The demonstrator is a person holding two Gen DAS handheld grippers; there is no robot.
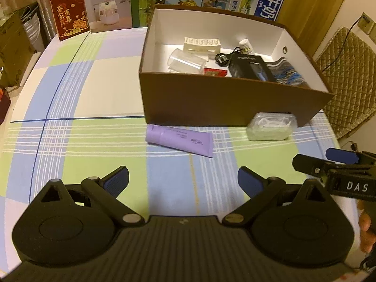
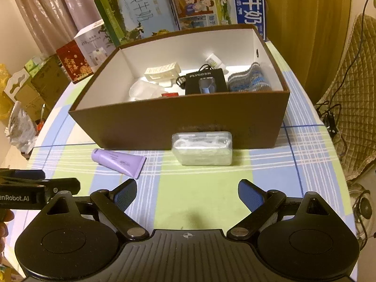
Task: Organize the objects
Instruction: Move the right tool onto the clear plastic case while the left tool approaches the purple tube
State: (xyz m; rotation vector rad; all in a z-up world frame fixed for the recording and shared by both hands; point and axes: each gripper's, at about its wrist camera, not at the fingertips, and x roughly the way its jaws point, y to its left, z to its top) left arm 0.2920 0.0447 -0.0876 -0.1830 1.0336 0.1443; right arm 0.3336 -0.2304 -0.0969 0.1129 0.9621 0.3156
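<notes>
Left gripper (image 1: 183,183): is being held low over the tablecloth (image 1: 70,141), jaws spread wide, nothing between the blue pads (image 1: 118,181).
Right gripper (image 2: 187,196): is being held the same way — jaws wide, nothing gripped; its side is also being seen at the right edge of the left view.
Box (image 2: 178,119): a brown open carton with a white inside is being shown at mid-table, ahead of both grippers.
Box contents: a black case (image 2: 205,82), a striped cloth (image 2: 250,80), a white rack (image 2: 162,71), clear cups (image 2: 141,90), a small white bottle (image 2: 213,61), a black cable (image 2: 181,80) and a red item (image 2: 170,94) are being kept inside.
Tube (image 1: 179,139): a purple tube is being left lying flat on the cloth, outside the box, near its front wall.
Floss case (image 2: 202,149): a clear case of white picks is being left outside too — just beside the front wall, right of the tube.
Background: printed cartons (image 2: 141,16) are being stood behind the box.
</notes>
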